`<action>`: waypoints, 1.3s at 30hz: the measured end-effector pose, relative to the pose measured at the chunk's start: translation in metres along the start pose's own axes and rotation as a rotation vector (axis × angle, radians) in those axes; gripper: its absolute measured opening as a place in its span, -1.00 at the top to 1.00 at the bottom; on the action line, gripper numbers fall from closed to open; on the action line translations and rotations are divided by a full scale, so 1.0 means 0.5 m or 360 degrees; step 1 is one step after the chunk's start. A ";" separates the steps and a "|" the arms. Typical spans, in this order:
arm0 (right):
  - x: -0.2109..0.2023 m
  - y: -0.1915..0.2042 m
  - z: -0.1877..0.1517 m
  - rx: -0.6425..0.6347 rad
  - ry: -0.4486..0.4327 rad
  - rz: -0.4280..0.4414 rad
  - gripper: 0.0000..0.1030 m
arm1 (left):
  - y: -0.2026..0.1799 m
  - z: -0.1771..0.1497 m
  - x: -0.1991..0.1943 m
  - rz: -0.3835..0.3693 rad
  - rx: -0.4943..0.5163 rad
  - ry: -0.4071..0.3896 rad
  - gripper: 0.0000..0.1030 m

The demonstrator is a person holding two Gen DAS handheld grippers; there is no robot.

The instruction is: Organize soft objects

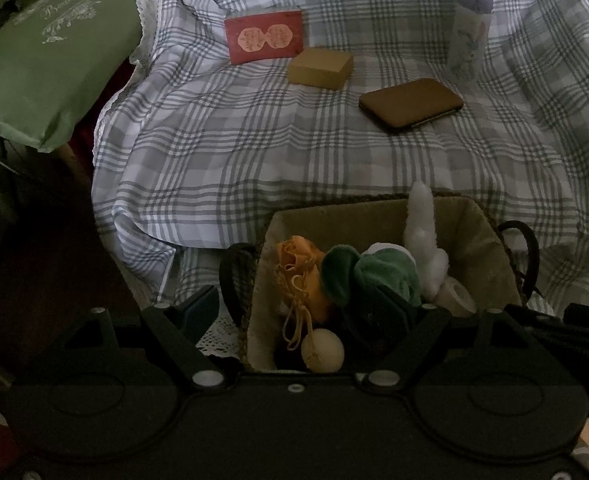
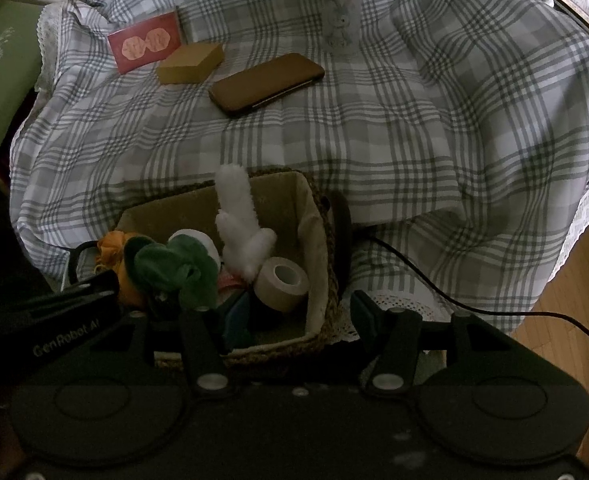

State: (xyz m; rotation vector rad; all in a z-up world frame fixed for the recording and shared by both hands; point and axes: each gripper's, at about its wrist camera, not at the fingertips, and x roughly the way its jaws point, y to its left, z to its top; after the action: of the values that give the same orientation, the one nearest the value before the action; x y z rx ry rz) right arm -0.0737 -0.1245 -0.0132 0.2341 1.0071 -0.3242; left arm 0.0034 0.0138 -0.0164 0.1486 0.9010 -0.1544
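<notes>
Woven fibre basket (image 2: 326, 280) – cloth-lined, fluffy white plush (image 2: 238, 216), matt checked cotton tablecloth (image 2: 414, 128)

Red card (image 1: 263, 36), yellow block (image 1: 321, 68), brown case (image 1: 411, 105) (all flat) on checked cloth (image 1: 278, 152).

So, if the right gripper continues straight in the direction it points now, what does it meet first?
Most likely the right gripper would meet the near right wall of the woven basket, which its open jaws straddle. The beige tape roll sits just inside that wall; depth is hard to judge here.
</notes>
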 end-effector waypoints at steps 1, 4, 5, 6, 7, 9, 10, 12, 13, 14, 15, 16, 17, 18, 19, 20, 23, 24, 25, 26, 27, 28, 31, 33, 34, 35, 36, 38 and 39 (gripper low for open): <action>0.000 0.000 0.000 0.0000 0.0000 0.0001 -0.07 | -0.001 0.000 0.000 0.0001 0.0005 -0.0001 -0.55; 0.001 -0.001 0.000 0.0003 0.0004 -0.0001 -0.07 | -0.005 -0.001 0.000 0.0004 0.0022 -0.0001 -0.55; 0.002 -0.001 0.000 0.0004 0.0005 -0.0002 -0.08 | -0.006 -0.002 0.000 0.0009 0.0026 -0.0003 -0.55; 0.002 -0.002 0.000 0.0006 0.0006 -0.0001 -0.08 | -0.007 -0.002 0.000 0.0013 0.0031 -0.0004 -0.55; 0.003 -0.002 0.000 0.0006 0.0007 0.0000 -0.08 | -0.008 -0.002 -0.001 0.0015 0.0034 -0.0004 -0.55; 0.004 -0.003 0.000 0.0006 0.0010 -0.0001 -0.08 | -0.009 -0.002 -0.001 0.0016 0.0032 -0.0003 -0.56; 0.004 -0.003 -0.001 0.0006 0.0011 0.0000 -0.08 | -0.009 -0.003 -0.001 0.0016 0.0031 -0.0003 -0.57; 0.004 -0.003 -0.001 0.0005 0.0012 0.0000 -0.08 | -0.009 -0.003 -0.001 0.0018 0.0030 -0.0002 -0.57; 0.004 -0.003 -0.001 0.0006 0.0012 0.0001 -0.08 | -0.009 -0.003 -0.001 0.0019 0.0028 0.0000 -0.57; 0.004 -0.003 -0.001 0.0007 0.0012 0.0001 -0.08 | -0.008 -0.003 -0.001 0.0019 0.0026 0.0001 -0.57; 0.004 -0.003 -0.002 0.0008 0.0013 0.0002 -0.08 | -0.007 -0.004 -0.001 0.0020 0.0024 0.0002 -0.57; 0.005 -0.003 -0.002 0.0009 0.0014 0.0002 -0.08 | -0.007 -0.004 -0.001 0.0021 0.0022 0.0002 -0.57; 0.005 -0.003 -0.003 0.0009 0.0015 0.0001 -0.08 | -0.007 -0.005 0.000 0.0022 0.0021 0.0004 -0.57; 0.005 -0.003 -0.003 0.0009 0.0016 0.0001 -0.08 | -0.007 -0.005 -0.001 0.0022 0.0020 0.0005 -0.57; 0.005 -0.003 -0.002 0.0009 0.0016 0.0002 -0.08 | -0.007 -0.006 0.000 0.0022 0.0021 0.0008 -0.57; 0.006 -0.004 -0.003 0.0010 0.0018 0.0003 -0.08 | -0.007 -0.006 0.000 0.0022 0.0022 0.0009 -0.57; 0.007 -0.004 -0.006 0.0012 0.0024 0.0006 -0.08 | -0.007 -0.006 0.001 0.0021 0.0024 0.0012 -0.57; 0.008 -0.004 -0.006 0.0012 0.0026 0.0007 -0.08 | -0.007 -0.007 0.001 0.0022 0.0024 0.0012 -0.57; 0.008 -0.005 -0.006 0.0013 0.0028 0.0007 -0.08 | -0.007 -0.007 0.001 0.0021 0.0024 0.0013 -0.57; 0.009 -0.004 -0.007 0.0013 0.0029 0.0008 -0.09 | -0.006 -0.007 0.002 0.0020 0.0023 0.0014 -0.57; 0.009 -0.004 -0.006 0.0013 0.0031 0.0010 -0.09 | -0.006 -0.007 0.002 0.0020 0.0022 0.0017 -0.57; 0.009 -0.005 -0.006 0.0013 0.0033 0.0011 -0.09 | -0.006 -0.008 0.003 0.0020 0.0021 0.0019 -0.57; 0.010 -0.004 -0.006 0.0013 0.0038 0.0014 -0.09 | -0.006 -0.008 0.004 0.0021 0.0018 0.0023 -0.57; 0.010 -0.004 -0.005 0.0012 0.0038 0.0015 -0.09 | -0.005 -0.008 0.004 0.0020 0.0016 0.0024 -0.57; 0.011 -0.004 -0.005 0.0011 0.0039 0.0016 -0.09 | -0.005 -0.009 0.004 0.0019 0.0017 0.0025 -0.57; 0.011 -0.004 -0.006 0.0012 0.0039 0.0016 -0.09 | -0.004 -0.009 0.004 0.0018 0.0017 0.0027 -0.57; 0.011 -0.003 -0.006 0.0012 0.0039 0.0016 -0.09 | -0.004 -0.009 0.005 0.0018 0.0016 0.0031 -0.57; 0.011 -0.002 -0.006 0.0012 0.0040 0.0015 -0.09 | -0.004 -0.009 0.005 0.0019 0.0013 0.0034 -0.57; 0.011 -0.002 -0.006 0.0012 0.0040 0.0015 -0.09 | -0.004 -0.010 0.005 0.0019 0.0012 0.0036 -0.57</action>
State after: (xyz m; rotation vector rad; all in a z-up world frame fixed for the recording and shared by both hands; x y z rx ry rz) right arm -0.0738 -0.1252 -0.0194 0.2502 1.0295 -0.3174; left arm 0.0009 0.0126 -0.0216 0.1631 0.9217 -0.1454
